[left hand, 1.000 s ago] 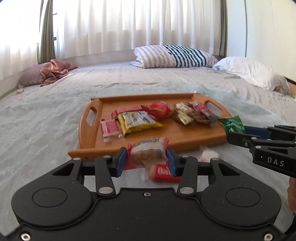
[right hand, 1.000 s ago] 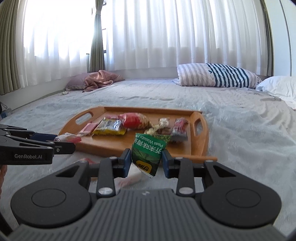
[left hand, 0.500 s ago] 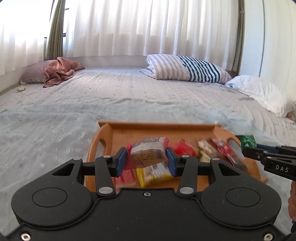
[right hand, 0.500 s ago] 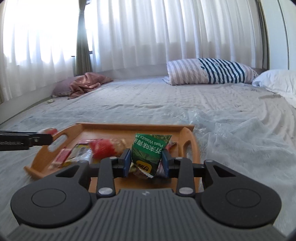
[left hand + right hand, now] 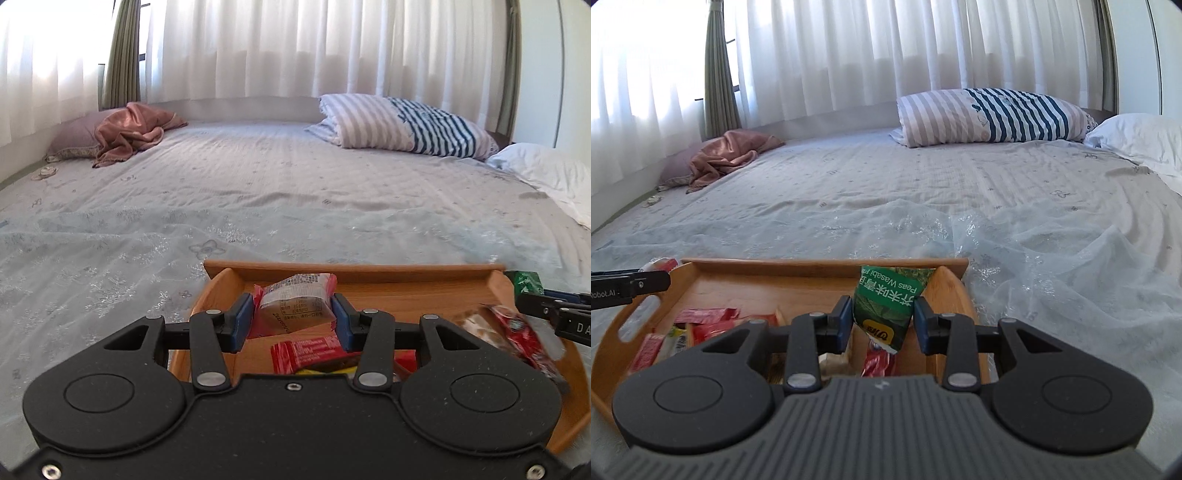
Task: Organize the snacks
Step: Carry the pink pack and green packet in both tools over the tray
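Left gripper (image 5: pixel 292 320) around snack packet (image 5: pixel 293 304)

Between the right gripper's (image 5: pixel 882 319) blue pads sits a green wasabi-pea packet (image 5: pixel 886 306) with a yellow patch. The left gripper's (image 5: pixel 293 317) blue pads flank a red-edged clear wrapper (image 5: pixel 293 306). Below lies an orange-brown wooden tray (image 5: pixel 369 271).

**Two black hand-held grippers, blue-padded**

The left gripper (image 5: pixel 293 325) has a smooth, speckled black housing with two round recesses, silver pivot rivets and corner screws at 7 and 5 o'clock. The right gripper (image 5: pixel 882 323) has a ribbed grey-black housing and matching blue pads (image 5: pixel 843 323). White lettering marks each gripper's side.
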`<state>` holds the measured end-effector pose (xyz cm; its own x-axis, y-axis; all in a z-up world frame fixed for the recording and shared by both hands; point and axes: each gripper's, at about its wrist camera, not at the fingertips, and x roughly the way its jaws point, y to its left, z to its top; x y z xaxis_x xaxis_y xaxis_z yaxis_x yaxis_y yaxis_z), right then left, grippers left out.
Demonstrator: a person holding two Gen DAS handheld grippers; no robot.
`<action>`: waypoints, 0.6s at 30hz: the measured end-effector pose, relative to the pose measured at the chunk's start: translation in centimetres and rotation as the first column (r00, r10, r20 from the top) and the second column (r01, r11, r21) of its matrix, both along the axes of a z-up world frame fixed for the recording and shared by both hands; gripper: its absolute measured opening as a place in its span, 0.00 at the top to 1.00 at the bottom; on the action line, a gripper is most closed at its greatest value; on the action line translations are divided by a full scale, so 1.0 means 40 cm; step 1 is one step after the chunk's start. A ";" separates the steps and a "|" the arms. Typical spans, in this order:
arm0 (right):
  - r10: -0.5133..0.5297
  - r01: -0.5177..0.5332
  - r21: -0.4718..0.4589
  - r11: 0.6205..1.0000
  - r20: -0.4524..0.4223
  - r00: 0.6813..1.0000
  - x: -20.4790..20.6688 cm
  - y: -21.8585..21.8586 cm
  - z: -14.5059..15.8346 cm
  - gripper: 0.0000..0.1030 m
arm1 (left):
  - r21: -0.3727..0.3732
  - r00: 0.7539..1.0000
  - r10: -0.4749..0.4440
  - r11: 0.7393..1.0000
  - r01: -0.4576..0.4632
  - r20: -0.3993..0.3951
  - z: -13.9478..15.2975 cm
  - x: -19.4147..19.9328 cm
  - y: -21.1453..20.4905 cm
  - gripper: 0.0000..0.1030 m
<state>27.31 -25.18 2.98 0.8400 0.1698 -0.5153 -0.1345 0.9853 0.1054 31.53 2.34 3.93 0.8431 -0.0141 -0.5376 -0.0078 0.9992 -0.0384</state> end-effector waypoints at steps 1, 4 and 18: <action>0.000 0.000 -0.004 1.000 -0.002 1.000 0.008 0.005 -0.005 0.62 | 0.002 1.000 0.005 1.000 -0.005 -0.004 -0.008 0.013 0.001 0.58; 0.000 0.000 -0.008 1.000 -0.009 1.000 0.027 0.017 -0.021 0.62 | 0.000 1.000 0.016 1.000 -0.016 -0.016 -0.032 0.039 0.004 0.58; 0.000 0.000 0.009 1.000 -0.011 1.000 0.047 0.020 -0.053 0.63 | -0.026 0.997 0.041 0.999 -0.043 -0.058 -0.089 0.087 0.030 0.57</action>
